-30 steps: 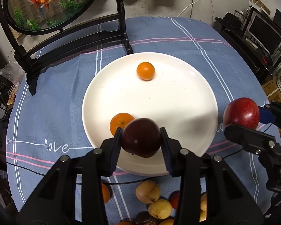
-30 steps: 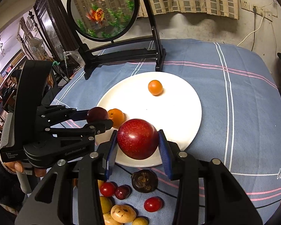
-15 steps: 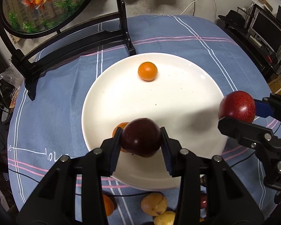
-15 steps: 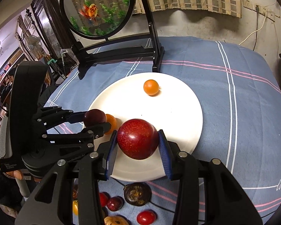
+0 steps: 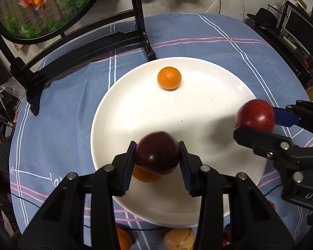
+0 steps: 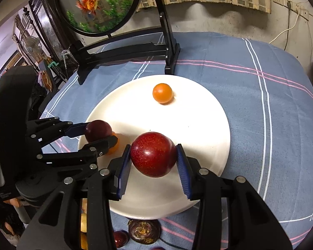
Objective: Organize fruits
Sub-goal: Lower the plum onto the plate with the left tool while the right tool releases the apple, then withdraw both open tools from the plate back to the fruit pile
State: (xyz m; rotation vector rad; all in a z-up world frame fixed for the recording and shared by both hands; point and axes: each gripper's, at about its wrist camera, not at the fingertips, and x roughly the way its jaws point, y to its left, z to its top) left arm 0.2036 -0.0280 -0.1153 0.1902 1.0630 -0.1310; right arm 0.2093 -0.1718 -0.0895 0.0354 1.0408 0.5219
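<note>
My left gripper (image 5: 157,156) is shut on a dark plum (image 5: 157,153) and holds it over the near left part of the white plate (image 5: 198,108). My right gripper (image 6: 153,158) is shut on a red plum (image 6: 153,154) over the plate's (image 6: 198,125) near part. In the left wrist view the red plum (image 5: 254,114) hangs over the plate's right rim. A small orange (image 5: 169,77) lies at the far side of the plate. A second orange (image 5: 144,175) lies under the dark plum, mostly hidden.
Several loose fruits lie on the blue cloth before the plate's near edge, among them a yellow one (image 5: 178,238) and a dark wrinkled one (image 6: 144,230). A round goldfish screen on a black stand (image 5: 87,41) stands behind the plate. A thin black cable (image 5: 135,228) runs by the plate.
Both grippers have moved forward over the plate with their plums. The loose fruits have slid toward the bottom of both views.
</note>
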